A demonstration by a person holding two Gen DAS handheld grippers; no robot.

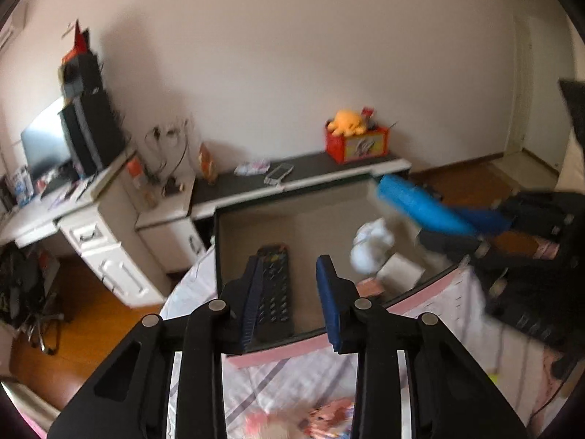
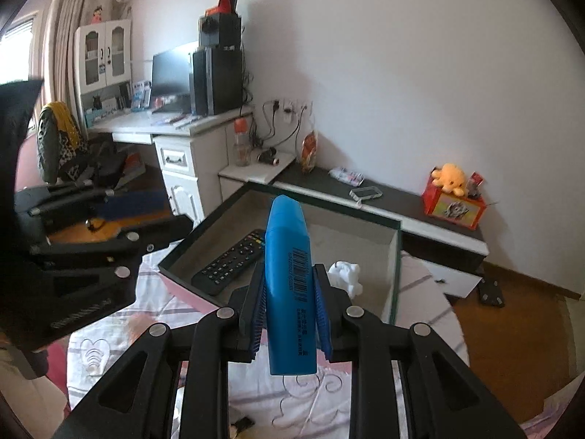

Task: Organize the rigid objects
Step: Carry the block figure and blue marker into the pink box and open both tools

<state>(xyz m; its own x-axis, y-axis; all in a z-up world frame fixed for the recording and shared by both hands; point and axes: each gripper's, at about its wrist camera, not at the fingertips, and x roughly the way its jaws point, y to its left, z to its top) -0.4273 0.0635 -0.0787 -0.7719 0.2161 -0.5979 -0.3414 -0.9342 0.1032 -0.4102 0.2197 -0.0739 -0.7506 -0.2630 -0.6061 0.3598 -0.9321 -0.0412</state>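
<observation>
The right gripper (image 2: 289, 305) clamps a blue plastic case (image 2: 289, 278) between its ribbed pads, holding it nose-forward above the near rim of an open box (image 2: 393, 274) that sits on a bed (image 2: 109, 336) with a pale patterned sheet. The left gripper (image 1: 289, 292) hangs with its jaws apart and nothing between them, poised over the box's near edge, a black remote control (image 1: 275, 289) lying on the box floor just beyond its fingertips. In the right wrist view the remote lies along the box's left side, and a white lumpy object (image 2: 345, 274), too indistinct to name, rests toward the middle. The left wrist view shows a small white block (image 1: 400, 272) beside that object. The step in hand appears to be carrying the blue case into the box to join the items already gathered there. The next move likely calls for lowering it into the bare floor between the remote and the white object, then spreading the jaws without knocking either. A barcode and lines of small dark print run along the case's side, but the writing is too fine to read. No brand name can be made out on the remote, the box or the red carton (image 2: 453, 208) on the low shelf (image 2: 402, 205) by the wall.
</observation>
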